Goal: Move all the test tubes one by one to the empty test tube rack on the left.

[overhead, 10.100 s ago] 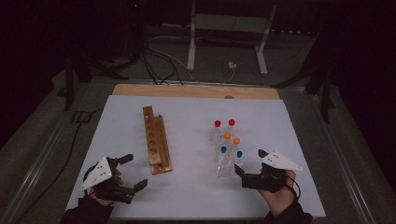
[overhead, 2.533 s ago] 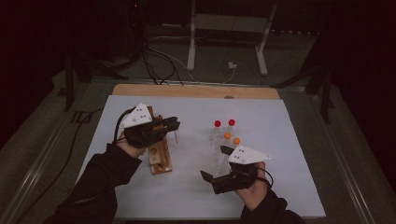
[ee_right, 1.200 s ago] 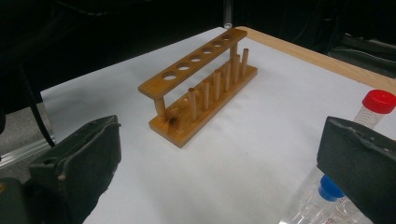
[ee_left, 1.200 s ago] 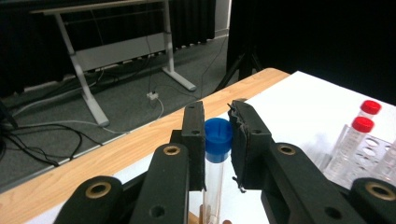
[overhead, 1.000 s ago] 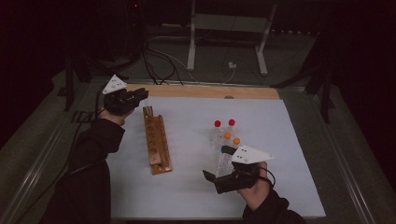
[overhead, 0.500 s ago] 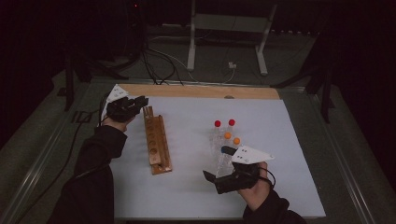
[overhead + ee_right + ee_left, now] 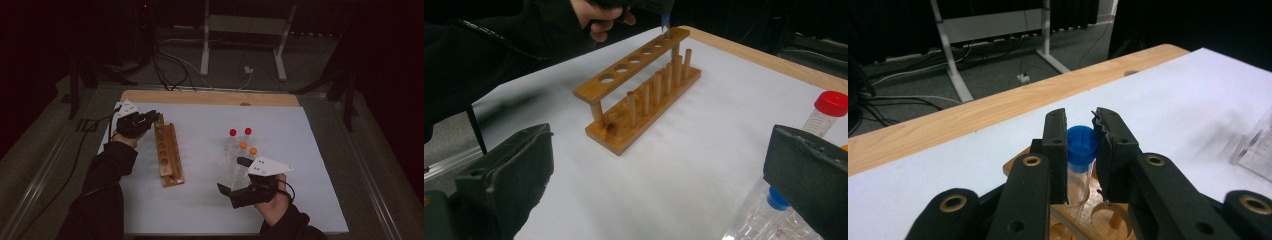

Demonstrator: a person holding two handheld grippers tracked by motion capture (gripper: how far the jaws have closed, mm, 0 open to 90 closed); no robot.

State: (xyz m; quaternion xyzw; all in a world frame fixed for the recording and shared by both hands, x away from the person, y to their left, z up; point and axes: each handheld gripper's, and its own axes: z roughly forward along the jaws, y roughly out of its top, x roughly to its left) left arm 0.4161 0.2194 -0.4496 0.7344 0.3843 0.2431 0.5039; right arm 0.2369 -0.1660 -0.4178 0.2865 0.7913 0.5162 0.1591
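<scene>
My left gripper [image 7: 152, 118] is shut on a clear tube with a blue cap [image 7: 1081, 145], held upright over the far end of the wooden tube rack [image 7: 167, 155]. In the right gripper view the tube's lower tip [image 7: 665, 21] hangs right at the rack's [image 7: 644, 90] farthest hole; I cannot tell whether it has entered. My right gripper [image 7: 232, 175] stands open and low near the table's front, beside a cluster of clear tubes [image 7: 240, 147] with red and orange caps. A red-capped tube [image 7: 830, 107] and a blue-capped one [image 7: 776, 200] lie by its right jaw.
The white sheet [image 7: 300, 150] covers the table, with a wooden edge [image 7: 210, 97] along its far side. The rack's other holes [image 7: 621, 67] hold nothing. Cables and a metal stand [image 7: 240, 45] lie on the dark floor beyond.
My left hand, holding the tube, has come down from above the table's far left corner to the rack's far end. The right hand has stayed in place.
</scene>
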